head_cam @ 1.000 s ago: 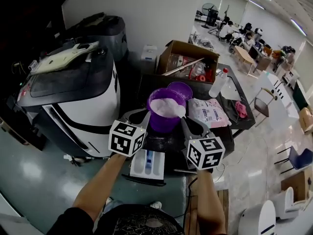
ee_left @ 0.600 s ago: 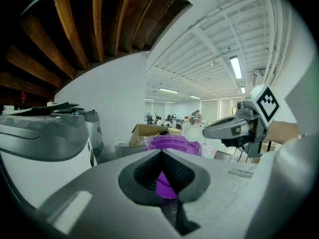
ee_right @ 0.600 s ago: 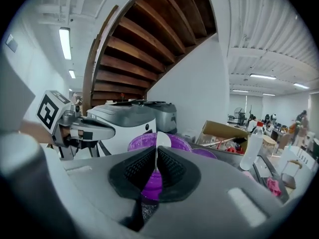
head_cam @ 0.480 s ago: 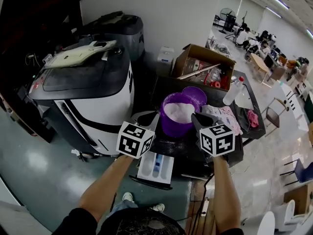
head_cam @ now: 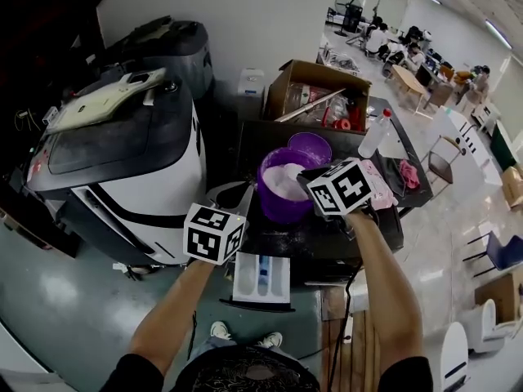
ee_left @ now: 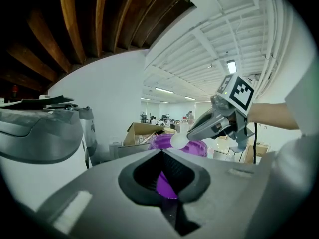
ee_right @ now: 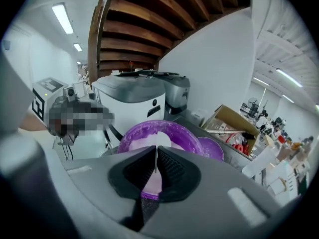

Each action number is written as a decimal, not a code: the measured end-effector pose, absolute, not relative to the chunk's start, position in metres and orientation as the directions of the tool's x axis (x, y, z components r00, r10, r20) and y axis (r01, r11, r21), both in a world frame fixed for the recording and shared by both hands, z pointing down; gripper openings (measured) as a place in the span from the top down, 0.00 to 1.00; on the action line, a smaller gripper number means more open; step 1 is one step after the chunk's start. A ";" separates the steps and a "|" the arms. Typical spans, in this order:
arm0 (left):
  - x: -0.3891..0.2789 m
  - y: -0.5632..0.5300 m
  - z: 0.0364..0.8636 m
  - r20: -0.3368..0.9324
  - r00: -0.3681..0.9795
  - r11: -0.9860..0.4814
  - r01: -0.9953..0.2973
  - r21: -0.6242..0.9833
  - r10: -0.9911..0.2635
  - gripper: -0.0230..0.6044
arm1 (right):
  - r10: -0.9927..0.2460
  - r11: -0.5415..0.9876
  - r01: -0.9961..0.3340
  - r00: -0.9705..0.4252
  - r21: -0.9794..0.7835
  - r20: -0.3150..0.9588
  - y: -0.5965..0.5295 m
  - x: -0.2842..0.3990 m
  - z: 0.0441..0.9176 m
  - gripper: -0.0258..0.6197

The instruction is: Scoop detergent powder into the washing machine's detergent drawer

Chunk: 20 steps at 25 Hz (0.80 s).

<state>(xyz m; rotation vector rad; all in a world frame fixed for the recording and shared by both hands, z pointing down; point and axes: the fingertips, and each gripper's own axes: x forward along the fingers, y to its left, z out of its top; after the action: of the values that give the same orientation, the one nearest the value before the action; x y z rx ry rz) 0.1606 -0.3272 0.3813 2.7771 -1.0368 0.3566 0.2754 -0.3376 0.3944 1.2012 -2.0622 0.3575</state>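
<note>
Two tools [ee_left: 162, 159] [ee_right: 156, 156], one tub [head_cam: 278, 207], one scoop [ee_left: 178, 141]

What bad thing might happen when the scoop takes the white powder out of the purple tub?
1. The right gripper pinches the white scoop by its thin handle, so it might twist and dump powder.
2. The detergent drawer sits apart from the purple tub, nearer the person, so powder might fall on the way.
3. The left gripper seems to hold only the tub's rim; a hard dig might tip it.

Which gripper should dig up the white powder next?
Right. The right gripper is shut on the white plastic scoop, right at the round purple plastic tub of white powder. The left gripper has no scoop.
</note>
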 end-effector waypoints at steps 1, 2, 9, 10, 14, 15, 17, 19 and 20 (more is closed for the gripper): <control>0.161 -0.328 0.382 0.273 0.736 -0.752 -0.656 0.064 -0.619 0.96 | -0.625 0.538 -0.834 -0.298 0.121 0.722 -0.340 0.275 0.397 0.90; 0.162 -0.328 0.382 0.272 0.741 -0.756 -0.651 0.065 -0.614 0.96 | -0.607 0.543 -0.829 -0.280 0.131 0.743 -0.342 0.276 0.399 0.90; 0.171 -0.331 0.385 0.269 0.762 -0.776 -0.627 0.077 -0.589 0.96 | -0.501 0.566 -0.813 -0.206 0.138 0.841 -0.354 0.270 0.414 0.90; 0.172 -0.331 0.386 0.268 0.765 -0.778 -0.623 0.079 -0.586 0.96 | -0.485 0.567 -0.812 -0.195 0.137 0.852 -0.355 0.269 0.417 0.90; 0.172 -0.332 0.388 0.265 0.772 -0.784 -0.615 0.083 -0.577 0.96 | -0.435 0.565 -0.812 -0.145 0.145 0.889 -0.358 0.271 0.430 0.90; 0.171 -0.333 0.388 0.265 0.772 -0.784 -0.615 0.085 -0.577 0.96 | -0.426 0.564 -0.814 -0.138 0.143 0.894 -0.359 0.271 0.432 0.90; 0.169 -0.334 0.389 0.264 0.773 -0.783 -0.615 0.089 -0.577 0.96 | -0.407 0.560 -0.818 -0.134 0.131 0.904 -0.361 0.271 0.434 0.90; 0.166 -0.335 0.389 0.264 0.774 -0.784 -0.614 0.092 -0.575 0.96 | -0.388 0.556 -0.824 -0.136 0.114 0.911 -0.361 0.269 0.437 0.90; 0.165 -0.335 0.389 0.263 0.776 -0.785 -0.613 0.093 -0.574 0.96 | -0.379 0.553 -0.826 -0.138 0.104 0.915 -0.361 0.269 0.437 0.90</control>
<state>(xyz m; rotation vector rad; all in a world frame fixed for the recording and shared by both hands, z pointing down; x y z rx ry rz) 0.1651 -0.3351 0.3888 2.7950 -0.9420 0.3300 0.2686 -0.3614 0.4374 1.0072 -1.7394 0.5328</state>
